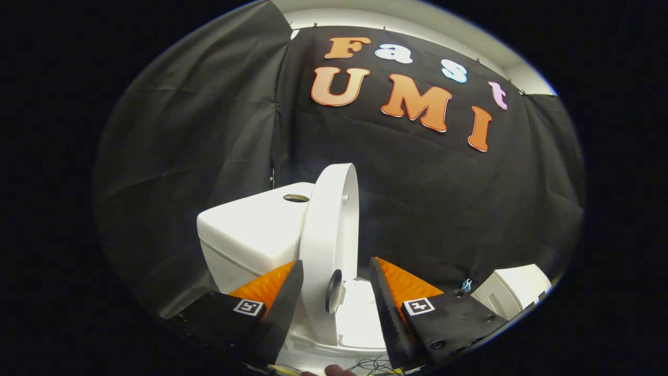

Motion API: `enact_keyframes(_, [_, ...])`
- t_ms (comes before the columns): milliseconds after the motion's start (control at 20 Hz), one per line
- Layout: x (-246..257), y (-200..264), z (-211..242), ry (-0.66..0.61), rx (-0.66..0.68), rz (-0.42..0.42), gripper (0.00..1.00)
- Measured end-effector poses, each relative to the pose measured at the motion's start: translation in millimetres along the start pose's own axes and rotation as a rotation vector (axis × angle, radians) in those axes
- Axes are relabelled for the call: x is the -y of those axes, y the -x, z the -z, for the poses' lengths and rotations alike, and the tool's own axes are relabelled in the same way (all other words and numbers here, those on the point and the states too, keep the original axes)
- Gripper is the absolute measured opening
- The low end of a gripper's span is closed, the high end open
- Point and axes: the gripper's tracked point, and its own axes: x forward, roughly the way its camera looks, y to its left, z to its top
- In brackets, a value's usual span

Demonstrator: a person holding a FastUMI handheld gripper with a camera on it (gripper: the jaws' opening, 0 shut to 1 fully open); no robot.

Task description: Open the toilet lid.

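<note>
White plastic toilet lid (330,235) stands nearly upright between the wide-open tongs (336,295), which grip nothing, just in front of the tank (250,235), so the lift looks almost done and needs only a gentle push back.

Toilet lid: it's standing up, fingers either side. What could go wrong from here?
1. The toilet lid stands near upright beside the tank; whether it rests against it is unclear, so it may drop back onto the bowl.
2. The gripper is open around the lid; pulling out askew, a finger could snag its edge.
3. Loose wires lie below the fingers.
</note>
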Motion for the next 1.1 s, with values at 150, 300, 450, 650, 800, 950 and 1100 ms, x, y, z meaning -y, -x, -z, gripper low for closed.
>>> enact_keyframes(150, [25,5,-23,-0.029,0.054,-0.014,0.93])
enact_keyframes(300, [68,11,-44,-0.029,0.097,0.009,0.93])
enact_keyframes(450, [120,15,-65,-0.039,0.127,0.037,0.93])
enact_keyframes(650, [194,40,-82,-0.096,0.165,0.039,0.93])
enact_keyframes(800, [255,65,-87,-0.137,0.191,0.049,0.93])
enact_keyframes(950, [325,86,-83,-0.138,0.206,0.105,0.93])
enact_keyframes(1100, [386,107,-71,-0.144,0.222,0.168,0.92])
